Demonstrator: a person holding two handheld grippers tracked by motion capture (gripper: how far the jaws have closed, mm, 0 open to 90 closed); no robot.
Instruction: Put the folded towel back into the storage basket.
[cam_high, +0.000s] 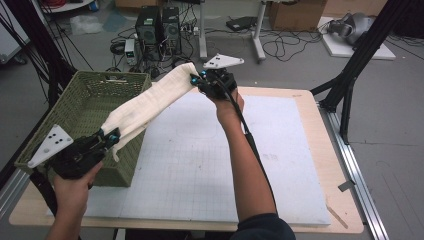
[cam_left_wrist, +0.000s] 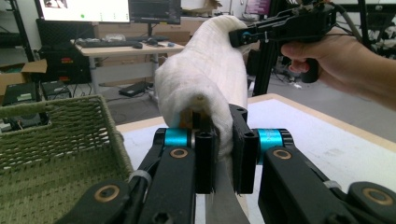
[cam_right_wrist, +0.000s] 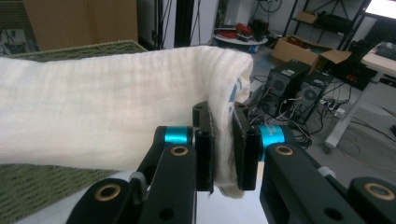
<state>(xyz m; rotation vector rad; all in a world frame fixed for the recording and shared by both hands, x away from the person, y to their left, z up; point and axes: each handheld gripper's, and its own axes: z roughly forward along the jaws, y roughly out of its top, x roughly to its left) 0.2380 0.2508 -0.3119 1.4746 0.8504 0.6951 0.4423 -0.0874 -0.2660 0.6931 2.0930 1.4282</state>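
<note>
A cream folded cloth (cam_high: 150, 102) hangs stretched in the air between my two grippers, slanting from the front left up to the back middle. My left gripper (cam_high: 111, 136) is shut on its near end, above the basket's front right corner; in the left gripper view the cloth (cam_left_wrist: 205, 79) is pinched between the pads and runs away to the other hand. My right gripper (cam_high: 196, 80) is shut on the far end, above the table's back edge. In the right gripper view the cloth (cam_right_wrist: 116, 121) folds over and drops between the jaws.
A green woven basket (cam_high: 75, 107) stands on the table's left side, under the cloth's lower half. A white gridded mat (cam_high: 210, 165) covers most of the wooden table (cam_high: 325, 150). Computer towers (cam_high: 159, 27), cables and boxes lie on the floor behind.
</note>
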